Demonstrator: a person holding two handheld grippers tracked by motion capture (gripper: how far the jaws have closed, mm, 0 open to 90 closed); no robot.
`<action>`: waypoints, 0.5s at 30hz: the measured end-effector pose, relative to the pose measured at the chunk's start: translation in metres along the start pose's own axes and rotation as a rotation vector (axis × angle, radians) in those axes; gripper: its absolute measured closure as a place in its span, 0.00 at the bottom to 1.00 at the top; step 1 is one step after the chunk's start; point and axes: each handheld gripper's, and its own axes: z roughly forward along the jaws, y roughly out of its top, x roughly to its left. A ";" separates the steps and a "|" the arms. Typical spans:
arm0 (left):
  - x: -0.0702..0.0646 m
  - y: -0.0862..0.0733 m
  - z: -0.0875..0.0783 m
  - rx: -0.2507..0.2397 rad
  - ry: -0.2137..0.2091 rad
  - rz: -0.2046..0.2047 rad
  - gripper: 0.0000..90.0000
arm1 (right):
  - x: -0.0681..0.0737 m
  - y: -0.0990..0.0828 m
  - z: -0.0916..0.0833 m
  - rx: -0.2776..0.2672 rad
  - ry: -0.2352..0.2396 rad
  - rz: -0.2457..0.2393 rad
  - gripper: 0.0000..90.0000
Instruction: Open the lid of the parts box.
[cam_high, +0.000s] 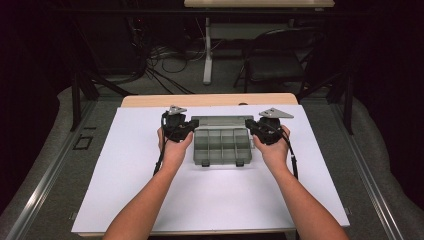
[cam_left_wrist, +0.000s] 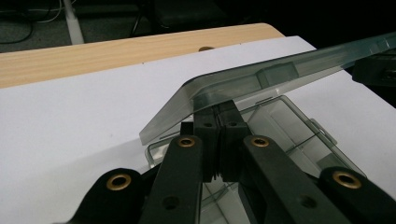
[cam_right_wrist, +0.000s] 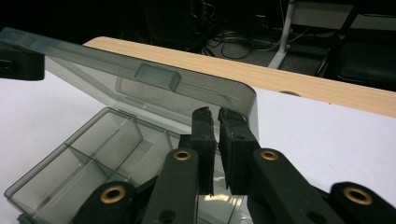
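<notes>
A smoky, see-through compartment box (cam_high: 222, 146) sits on the white sheet (cam_high: 125, 190) that covers the desk (cam_high: 150, 100), a little toward the far side and between the person's two hands. Its hinged lid (cam_high: 222, 121) is raised off the tray and slopes up toward the far edge; the front latches (cam_high: 205, 162) on the near wall hang free. The left gripper (cam_high: 186, 131), held in the left hand (cam_high: 172, 147), is at the box's left end near the lid's corner. In the left gripper view its two black jaws are pressed together with no gap between them, their tips tucked just under the rounded corner of the lid (cam_left_wrist: 224, 91); they appear to bear against its underside rather than clamp it. The right gripper (cam_high: 256, 129), in the right hand (cam_high: 274, 147), is at the box's right end. In the right gripper view its jaws stand almost together with a thin slit between them, the tips up against the inner face of the lid's (cam_right_wrist: 154, 88) corner, and nothing can be seen pinched in the slit. Below the lid the divided compartments (cam_right_wrist: 88, 158) of the tray look bare. A dark folding chair (cam_high: 272, 60) and loose cables (cam_high: 165, 65) lie on the floor beyond the desk's far edge.
</notes>
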 end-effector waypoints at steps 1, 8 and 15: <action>0.000 0.000 0.000 0.000 0.001 0.001 0.99 | 0.000 -0.001 -0.002 0.002 0.000 -0.005 0.93; 0.000 0.000 -0.001 -0.002 0.005 0.001 0.99 | 0.002 -0.019 -0.009 -0.004 -0.037 -0.011 0.91; 0.000 0.000 0.000 0.001 0.003 -0.001 0.99 | -0.003 -0.027 -0.001 0.014 -0.096 -0.016 0.88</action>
